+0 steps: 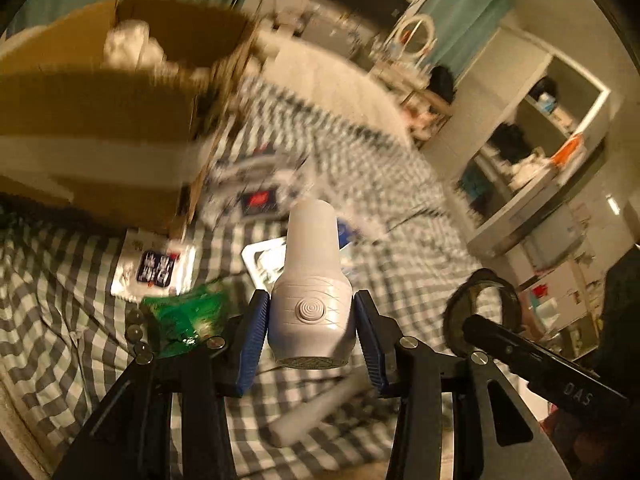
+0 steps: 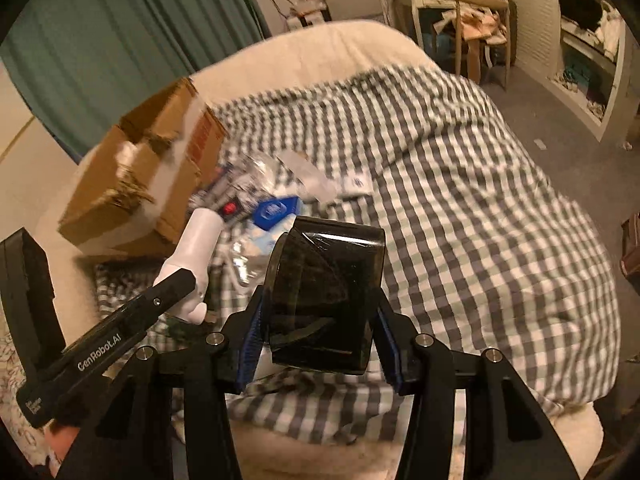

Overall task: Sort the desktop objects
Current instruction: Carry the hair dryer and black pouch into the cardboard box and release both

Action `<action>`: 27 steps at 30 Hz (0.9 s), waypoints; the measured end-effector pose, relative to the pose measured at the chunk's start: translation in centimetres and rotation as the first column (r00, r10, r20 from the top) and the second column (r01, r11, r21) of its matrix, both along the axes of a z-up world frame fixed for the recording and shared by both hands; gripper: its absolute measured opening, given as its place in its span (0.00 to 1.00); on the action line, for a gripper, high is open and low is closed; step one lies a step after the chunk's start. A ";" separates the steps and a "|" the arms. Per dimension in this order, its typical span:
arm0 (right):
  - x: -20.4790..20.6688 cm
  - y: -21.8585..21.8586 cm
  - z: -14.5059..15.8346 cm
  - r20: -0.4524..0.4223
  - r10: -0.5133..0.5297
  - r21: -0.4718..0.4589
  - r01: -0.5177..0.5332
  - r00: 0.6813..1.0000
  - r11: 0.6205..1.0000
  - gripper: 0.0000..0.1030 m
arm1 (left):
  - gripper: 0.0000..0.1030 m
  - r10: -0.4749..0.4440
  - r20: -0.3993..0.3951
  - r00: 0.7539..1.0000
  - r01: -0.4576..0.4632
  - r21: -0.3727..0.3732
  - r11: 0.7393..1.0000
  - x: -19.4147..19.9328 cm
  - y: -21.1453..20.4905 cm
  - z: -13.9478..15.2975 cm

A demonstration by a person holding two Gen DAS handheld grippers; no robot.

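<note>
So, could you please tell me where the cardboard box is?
In the right wrist view the cardboard box sits upper left on the checked blanket, beside the clutter.

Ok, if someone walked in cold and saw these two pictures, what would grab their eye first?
Probably the white bottle-shaped device clamped in the left gripper, and the dark roll of tape gripped by the right gripper, both held above a checkered blanket. Next, the open cardboard box beyond, with clutter spread beside it.
</note>
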State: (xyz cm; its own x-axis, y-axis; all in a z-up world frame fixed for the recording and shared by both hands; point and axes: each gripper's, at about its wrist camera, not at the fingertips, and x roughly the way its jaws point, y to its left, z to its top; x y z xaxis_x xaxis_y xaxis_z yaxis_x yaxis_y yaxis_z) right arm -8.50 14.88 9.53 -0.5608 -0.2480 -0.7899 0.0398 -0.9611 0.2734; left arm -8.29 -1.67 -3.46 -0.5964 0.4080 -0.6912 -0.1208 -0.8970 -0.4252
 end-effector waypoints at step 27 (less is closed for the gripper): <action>-13.7 -18.7 6.1 -0.165 0.259 -0.129 -0.281 0.952 0.951 0.72 | 0.50 0.287 -0.211 0.934 -0.318 -0.134 0.939 -10.4 -19.0 9.6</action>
State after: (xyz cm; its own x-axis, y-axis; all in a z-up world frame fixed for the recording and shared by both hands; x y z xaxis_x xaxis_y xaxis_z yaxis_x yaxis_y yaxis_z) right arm -22.17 -3.82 15.64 -0.5620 -0.5143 -0.6478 0.3418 -0.8576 0.3843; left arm -18.68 -20.72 6.13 -0.7975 0.0792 -0.5981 0.1048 -0.9581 -0.2665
